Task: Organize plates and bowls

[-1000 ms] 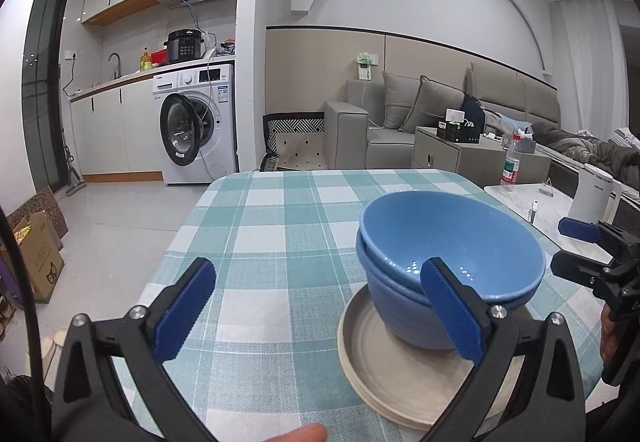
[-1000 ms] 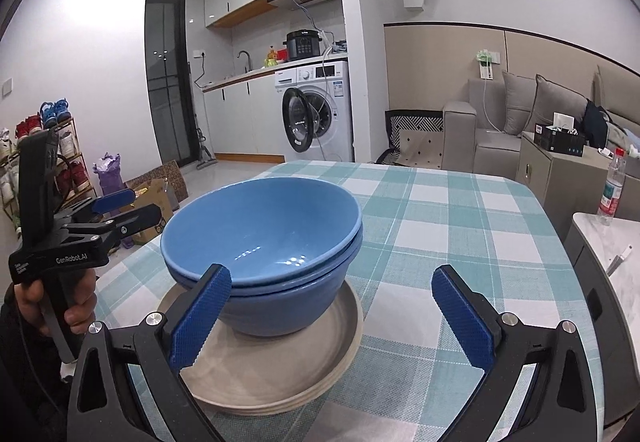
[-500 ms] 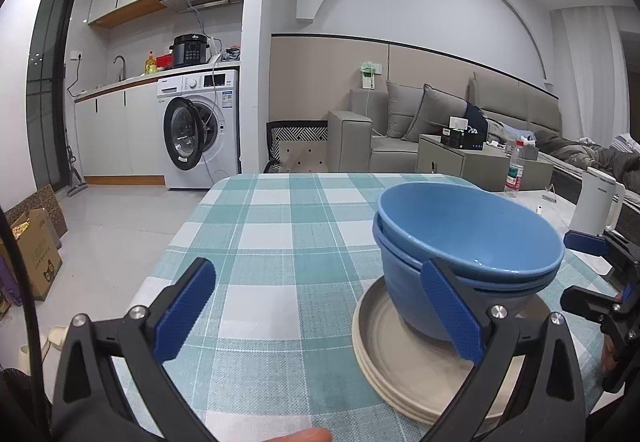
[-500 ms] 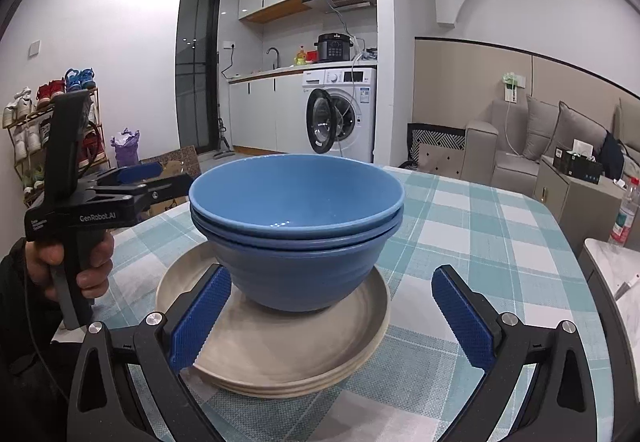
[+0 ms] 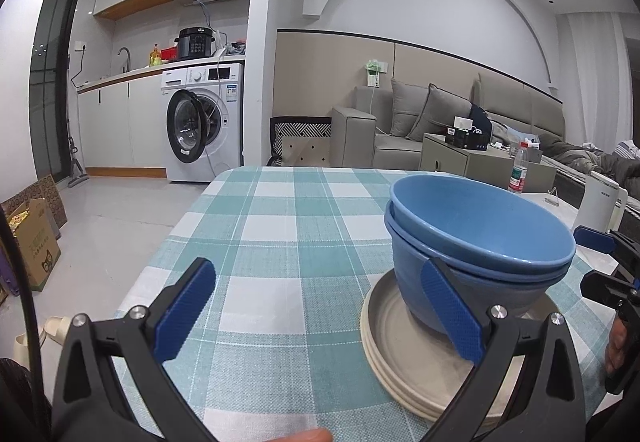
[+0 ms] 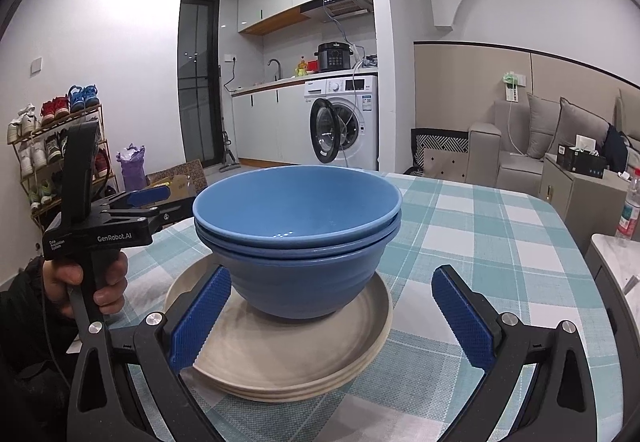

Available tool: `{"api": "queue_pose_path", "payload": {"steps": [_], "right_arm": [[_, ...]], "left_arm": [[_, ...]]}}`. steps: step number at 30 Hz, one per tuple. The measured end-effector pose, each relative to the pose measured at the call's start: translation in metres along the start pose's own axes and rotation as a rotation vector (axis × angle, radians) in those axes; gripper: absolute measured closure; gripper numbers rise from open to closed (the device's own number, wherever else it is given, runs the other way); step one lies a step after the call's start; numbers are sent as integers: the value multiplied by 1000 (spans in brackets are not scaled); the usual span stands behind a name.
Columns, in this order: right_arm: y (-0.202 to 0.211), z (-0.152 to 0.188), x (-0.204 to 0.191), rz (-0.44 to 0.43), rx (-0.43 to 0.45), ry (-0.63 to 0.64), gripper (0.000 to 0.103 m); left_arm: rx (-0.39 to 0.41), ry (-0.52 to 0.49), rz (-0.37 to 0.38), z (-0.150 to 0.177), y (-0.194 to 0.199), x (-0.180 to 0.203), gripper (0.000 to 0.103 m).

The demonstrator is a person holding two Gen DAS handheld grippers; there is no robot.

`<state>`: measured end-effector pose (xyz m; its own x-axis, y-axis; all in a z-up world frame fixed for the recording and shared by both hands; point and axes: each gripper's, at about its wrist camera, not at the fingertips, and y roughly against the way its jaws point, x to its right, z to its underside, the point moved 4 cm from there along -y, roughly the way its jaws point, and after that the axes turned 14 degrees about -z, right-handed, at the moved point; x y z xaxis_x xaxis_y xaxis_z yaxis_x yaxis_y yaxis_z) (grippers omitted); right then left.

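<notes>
Right wrist: round glossy blue bowls (image 6: 298,242) on plates (image 6: 304,358)

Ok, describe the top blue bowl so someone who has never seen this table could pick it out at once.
Start at the checked teal-and-white table; near its front edge sits a stack of beige plates. Two blue bowls stand nested on those plates, and the wanted one is the top blue bowl, the inner one whose rim sits highest, with its inside open and empty, unlike the lower blue bowl, which shows only its outer wall.

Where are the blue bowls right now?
The two blue bowls sit nested on the beige plates on the checked table, centre in the right wrist view and right of centre in the left wrist view, between both open grippers.
</notes>
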<state>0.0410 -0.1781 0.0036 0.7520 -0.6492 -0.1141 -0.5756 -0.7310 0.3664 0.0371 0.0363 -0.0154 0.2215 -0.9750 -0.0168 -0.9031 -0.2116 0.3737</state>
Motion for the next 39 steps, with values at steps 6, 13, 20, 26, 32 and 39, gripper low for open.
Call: {"api": "queue_pose_path", "payload": {"steps": [6,13,20,26,32,39], "right_arm": [[0,1,-3,-3,0,17,1],[-1,0,-3,-7,-1,13,1],[-1,0,-3,-7,-2,11,1],[-1,1,-3,-7,-2,12,1],[-1,0,-3,-8,-1,10,1],[-1,1,-3,-8,-2,9,1]], "left_arm": [[18,-10,-5,-1,4,1,0],[15,-9,-7,-1,3,1,0],[11,-10,-6,0,1,1,0],[11,-11,-6,0,1,2,0],[11,-11,-6,0,1,2,0],[11,-11,-6,0,1,2,0]]}}
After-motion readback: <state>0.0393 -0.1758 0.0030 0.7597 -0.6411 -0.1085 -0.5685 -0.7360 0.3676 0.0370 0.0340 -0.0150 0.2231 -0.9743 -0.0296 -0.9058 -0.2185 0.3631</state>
